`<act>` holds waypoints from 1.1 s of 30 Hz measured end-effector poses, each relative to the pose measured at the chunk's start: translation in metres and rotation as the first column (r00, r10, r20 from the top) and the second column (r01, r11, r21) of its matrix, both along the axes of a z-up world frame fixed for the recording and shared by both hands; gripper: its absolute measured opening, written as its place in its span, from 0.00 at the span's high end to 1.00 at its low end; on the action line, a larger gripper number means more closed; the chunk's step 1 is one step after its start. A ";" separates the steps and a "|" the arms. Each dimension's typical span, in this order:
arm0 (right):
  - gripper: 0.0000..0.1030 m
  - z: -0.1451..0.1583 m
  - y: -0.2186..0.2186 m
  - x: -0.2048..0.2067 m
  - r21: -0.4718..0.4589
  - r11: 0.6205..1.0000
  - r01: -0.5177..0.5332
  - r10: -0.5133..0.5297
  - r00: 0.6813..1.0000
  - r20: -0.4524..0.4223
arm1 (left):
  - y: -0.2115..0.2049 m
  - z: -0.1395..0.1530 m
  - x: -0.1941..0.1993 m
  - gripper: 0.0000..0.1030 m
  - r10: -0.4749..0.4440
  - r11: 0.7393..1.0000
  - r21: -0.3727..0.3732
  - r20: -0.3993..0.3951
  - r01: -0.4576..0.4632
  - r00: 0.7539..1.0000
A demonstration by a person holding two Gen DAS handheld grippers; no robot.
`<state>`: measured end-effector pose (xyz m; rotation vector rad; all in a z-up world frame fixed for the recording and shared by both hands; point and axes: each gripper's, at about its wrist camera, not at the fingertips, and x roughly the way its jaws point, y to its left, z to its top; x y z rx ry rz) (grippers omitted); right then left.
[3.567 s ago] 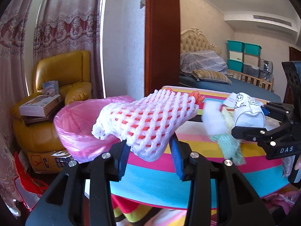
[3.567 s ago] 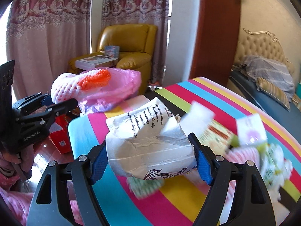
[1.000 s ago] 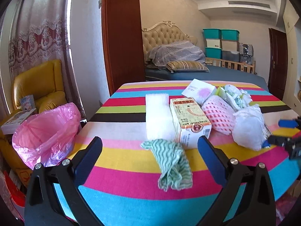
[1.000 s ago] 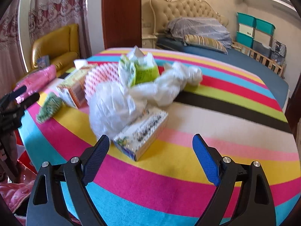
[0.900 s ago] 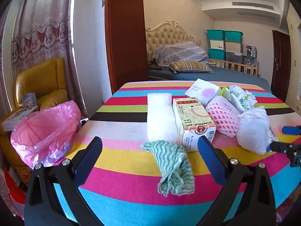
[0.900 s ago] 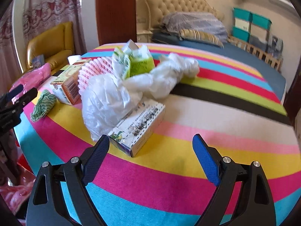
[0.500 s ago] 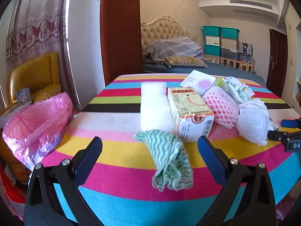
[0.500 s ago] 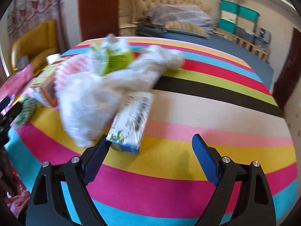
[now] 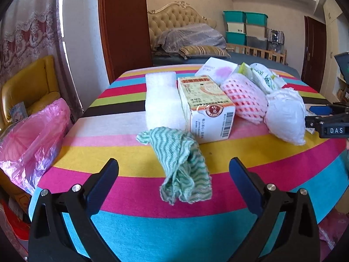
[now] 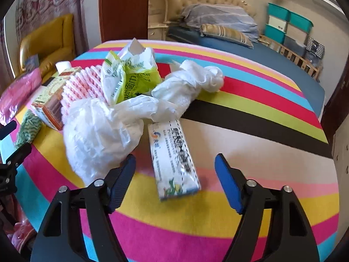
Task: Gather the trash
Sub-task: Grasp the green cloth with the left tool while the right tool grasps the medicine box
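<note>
The striped worktop [image 9: 130,150] is seen low and close from its near edge by the left wrist camera, facing the bed [image 9: 196,41]. It is viewed from further right by the right wrist camera, angled leftward. Shared: green cloth [image 9: 183,166] [image 10: 27,128], white bag [image 9: 285,115] [image 10: 98,137], carton [image 9: 207,107] [image 10: 50,107].

**Room beyond the worktop**

Striped worktop [image 9: 218,157]. Yellow armchair [image 9: 28,87] far left, lace curtain [image 9: 26,28] behind it. Tufted headboard [image 9: 174,15], striped pillow [image 9: 202,51] on bed. Teal storage bins [image 9: 244,17] stacked against far wall. Dark door [image 9: 314,50] right.
</note>
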<state>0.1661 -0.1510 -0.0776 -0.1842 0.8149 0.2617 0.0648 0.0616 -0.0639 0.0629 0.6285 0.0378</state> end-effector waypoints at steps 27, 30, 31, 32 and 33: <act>0.68 0.013 -0.028 -0.064 0.165 0.981 -0.103 0.088 0.991 0.097 | -0.003 0.002 -0.010 0.69 -0.041 0.999 -0.036 -0.026 0.040 0.999; 0.68 0.012 -0.023 -0.068 0.167 0.978 -0.126 0.109 0.989 0.104 | 0.001 0.008 -0.022 0.69 -0.025 0.999 -0.037 0.019 0.026 1.000; 0.68 0.013 -0.022 -0.070 0.167 0.977 -0.133 0.116 0.987 0.110 | 0.002 0.009 -0.025 0.68 -0.020 0.999 -0.039 0.033 0.021 0.999; 0.68 0.014 -0.020 -0.073 0.167 0.975 -0.145 0.126 0.985 0.119 | 0.002 0.011 -0.027 0.68 -0.018 0.999 -0.040 0.043 0.020 0.999; 0.68 0.015 -0.018 -0.075 0.168 0.974 -0.152 0.132 0.983 0.124 | 0.003 0.012 -0.029 0.68 -0.017 0.999 -0.041 0.053 0.019 0.998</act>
